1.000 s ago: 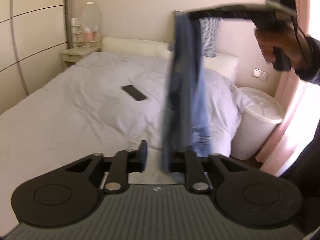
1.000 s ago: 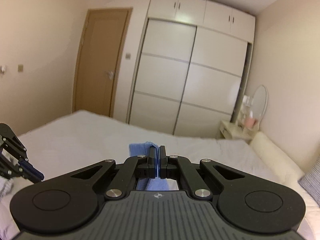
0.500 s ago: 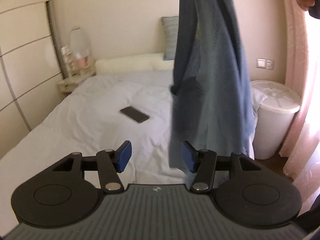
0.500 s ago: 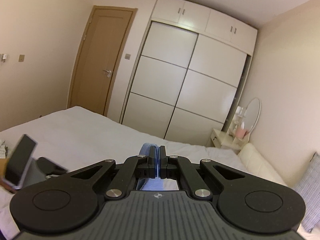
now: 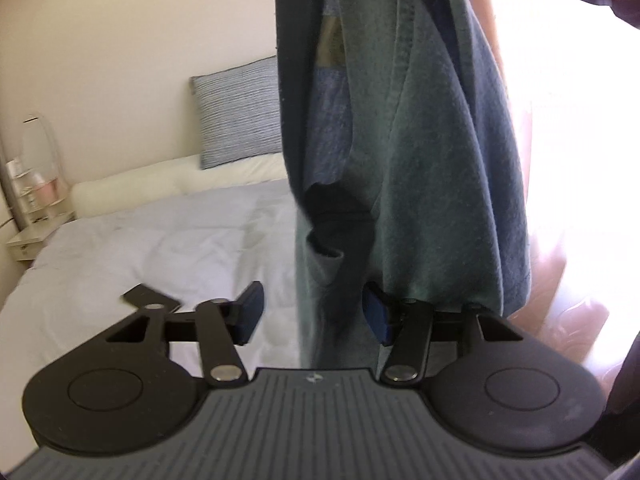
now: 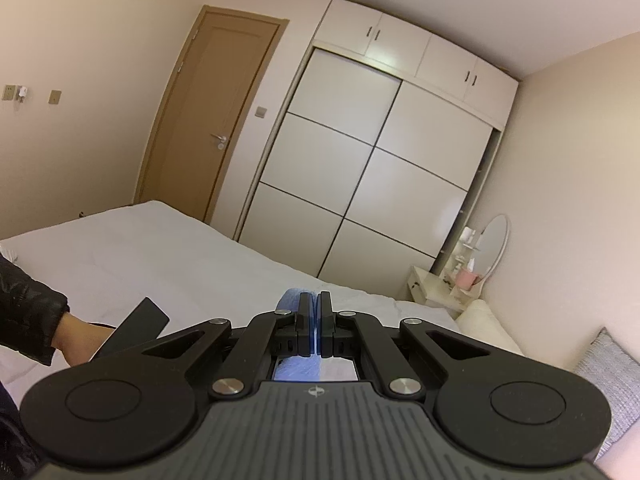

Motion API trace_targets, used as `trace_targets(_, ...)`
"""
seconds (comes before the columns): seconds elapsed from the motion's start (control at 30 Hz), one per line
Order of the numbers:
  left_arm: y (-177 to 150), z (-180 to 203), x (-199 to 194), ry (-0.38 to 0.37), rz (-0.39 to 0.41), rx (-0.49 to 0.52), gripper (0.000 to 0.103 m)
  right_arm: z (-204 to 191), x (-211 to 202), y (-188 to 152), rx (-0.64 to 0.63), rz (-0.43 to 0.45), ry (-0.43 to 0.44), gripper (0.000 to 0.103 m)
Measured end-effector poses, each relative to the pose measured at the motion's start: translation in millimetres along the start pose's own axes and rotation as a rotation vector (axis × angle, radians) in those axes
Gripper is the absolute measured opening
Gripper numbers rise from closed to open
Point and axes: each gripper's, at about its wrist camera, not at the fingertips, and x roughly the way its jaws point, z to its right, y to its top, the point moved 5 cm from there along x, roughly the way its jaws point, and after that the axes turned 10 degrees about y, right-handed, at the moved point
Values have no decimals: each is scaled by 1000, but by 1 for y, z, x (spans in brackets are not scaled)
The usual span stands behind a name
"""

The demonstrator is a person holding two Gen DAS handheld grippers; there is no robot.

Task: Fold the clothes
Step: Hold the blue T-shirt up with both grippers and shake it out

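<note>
A blue-grey T-shirt (image 5: 420,152) hangs in the air from the top of the left wrist view, filling the centre and the 1 o'clock area, its lower hem reaching down to the left tool (image 5: 312,316). That tool's jaws stand wide apart; a strip of the shirt hangs between them and the hem drapes over the right finger, but nothing is clamped. In the right wrist view the right tool (image 6: 314,330) has its jaws pressed almost together on a fold of the blue fabric (image 6: 290,300), which shows just beyond and beneath the fingers. Below the shirt lies the bed (image 5: 168,248) with a white cover, a grey striped pillow (image 5: 236,112) at its head toward 11 o'clock. A black phone (image 5: 150,298) lies on the cover near the left finger. From the right wrist, a white sliding wardrobe (image 6: 372,184) stands at 12 o'clock, a wooden door (image 6: 212,120) at 10 o'clock and an oval mirror (image 6: 494,244) on a bedside table at 3 o'clock.
</note>
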Motion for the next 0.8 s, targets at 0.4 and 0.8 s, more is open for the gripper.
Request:
trace_targets(0.4,2,-48,-82,280,-116,-46,0,9,-18,-20,23,9,-26,0)
trace_targets(0.8,81,-33,-256,748,-224,95,0,6,-32,-26,47,175,98,0)
